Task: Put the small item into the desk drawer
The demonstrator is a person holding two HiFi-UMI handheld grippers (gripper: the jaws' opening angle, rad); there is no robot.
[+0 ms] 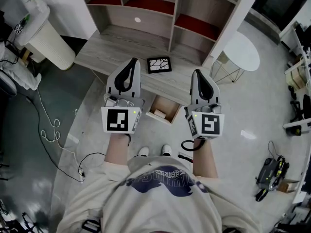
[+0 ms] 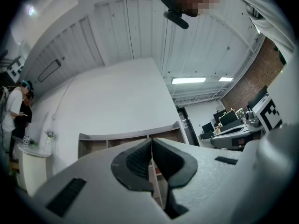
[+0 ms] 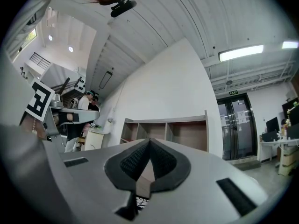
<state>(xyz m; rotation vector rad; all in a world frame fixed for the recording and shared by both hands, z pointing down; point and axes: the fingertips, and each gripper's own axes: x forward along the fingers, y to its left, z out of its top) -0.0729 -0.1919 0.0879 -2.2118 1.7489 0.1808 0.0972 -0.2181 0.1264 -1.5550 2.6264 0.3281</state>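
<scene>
Nearest, held level before the chest: left gripper (image 2: 152,146) and right gripper (image 3: 149,146), both clenched tight on nothing.

Below and between them, desk drawer (image 1: 174,113) pulled out from under the table (image 1: 112,47), with a small pale block (image 1: 158,114) lying inside. Further on, flat on the table, a black square tile (image 1: 159,64) with a white crackle pattern, close to the shelf unit (image 1: 170,13).

Small item not settled between the two: pale block, already in the drawer, or tile, on the table.

Risks, as judged:
- Open drawer jutting toward the legs, easily bumped.
- Thin tile hard to pinch off a flat top, likely to skid.
- Possibly a tight fit in the narrow drawer.

No readable brand anywhere:
- Square markers (image 1: 118,120) without letters.
- Shirt print (image 1: 167,181) illegible.
- Far off, green sign (image 3: 232,92) over the glass door (image 3: 236,125), too small to read.
</scene>
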